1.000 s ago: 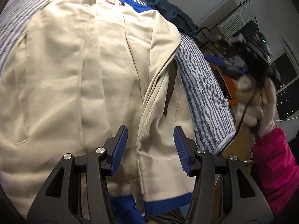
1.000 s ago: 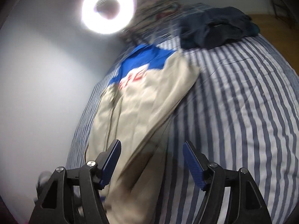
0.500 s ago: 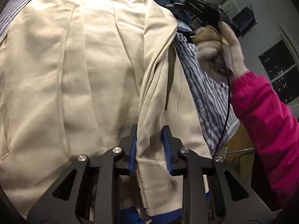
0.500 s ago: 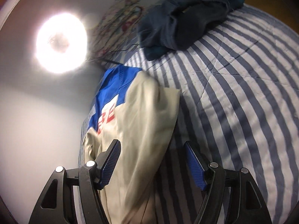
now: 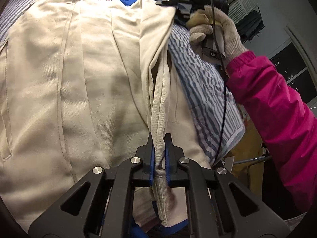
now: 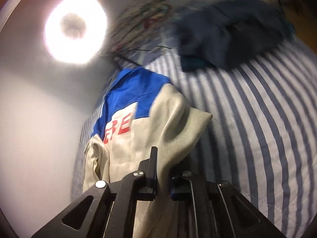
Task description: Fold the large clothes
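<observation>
Both jaws closing, L gripper point(image 5: 159, 158) & R gripper point(image 6: 162, 178) pinching cream jacket point(image 5: 79, 79), red "EBE" lettering point(image 6: 118, 128) partly legible

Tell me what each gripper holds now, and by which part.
Both hold the jacket. The left gripper, closing, pinches its folded right edge near the hem. The right gripper pinches the same edge up by the shoulder.

I see the jacket point(image 5: 83, 79) as matt beige woven twill with a ribbed cuff, its blue yoke slightly shiny. The bedspread point(image 6: 257, 130) looks like soft puckered striped cotton. My left claw point(image 5: 159, 156) is matt black plastic with bright metal rivets; the glove point(image 5: 220, 29) is fuzzy knit, the sleeve point(image 5: 277, 103) sleek pink nylon.
</observation>
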`<state>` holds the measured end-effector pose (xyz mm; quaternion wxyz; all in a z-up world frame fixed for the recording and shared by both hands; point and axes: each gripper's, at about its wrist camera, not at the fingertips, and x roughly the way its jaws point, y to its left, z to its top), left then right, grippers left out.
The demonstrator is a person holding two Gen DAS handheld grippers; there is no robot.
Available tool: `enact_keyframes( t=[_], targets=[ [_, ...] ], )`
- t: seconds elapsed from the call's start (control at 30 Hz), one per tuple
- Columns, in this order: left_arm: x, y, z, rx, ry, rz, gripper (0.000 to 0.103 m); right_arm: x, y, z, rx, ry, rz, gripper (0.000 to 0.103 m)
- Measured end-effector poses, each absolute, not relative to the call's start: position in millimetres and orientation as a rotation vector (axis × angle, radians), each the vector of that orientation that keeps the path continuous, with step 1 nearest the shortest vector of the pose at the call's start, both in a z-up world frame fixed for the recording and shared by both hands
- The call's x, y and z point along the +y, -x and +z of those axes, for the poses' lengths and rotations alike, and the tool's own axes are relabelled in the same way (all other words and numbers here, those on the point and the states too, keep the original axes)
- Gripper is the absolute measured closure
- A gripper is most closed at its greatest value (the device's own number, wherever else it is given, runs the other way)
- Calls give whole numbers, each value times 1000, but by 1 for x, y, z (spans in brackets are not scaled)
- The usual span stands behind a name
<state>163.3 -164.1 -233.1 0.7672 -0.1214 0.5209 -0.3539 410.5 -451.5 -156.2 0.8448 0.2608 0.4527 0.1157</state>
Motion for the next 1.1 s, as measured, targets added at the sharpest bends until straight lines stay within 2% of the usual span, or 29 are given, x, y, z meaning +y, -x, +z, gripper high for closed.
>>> enact_keyframes(
  t=[0.23,0.43,0.5,0.53,0.57,0.73,0.83,0.97,1.1],
  targets=[
    [-154,-156,-232,1122,315,-776,98,-369,-428,-122,983,-234,276,101],
    [-141,-153,-245,1148,346,-763,98,-292,-448,-146,1037,-122,356,101],
    [-138,-154,-254,1170,358,-757,98,-269,-454,-167,1096,-103,404,91],
    [-137,-155,-257,1176,359,-752,98,-257,-457,-178,1134,-92,425,80],
    [-137,-156,-257,1176,359,-756,98,-247,-457,-187,1172,-89,453,77],
    [-134,-156,-254,1164,360,-768,98,-276,-439,-152,1052,-239,564,77],
    [-130,-157,-254,1159,363,-772,98,-317,-436,-137,1009,-224,420,76],
    [-128,-157,-253,1156,354,-773,98,-350,-445,-145,1034,-209,273,79],
    [-132,-153,-251,1154,343,-771,98,-336,-459,-155,1022,-236,304,78]
  ],
)
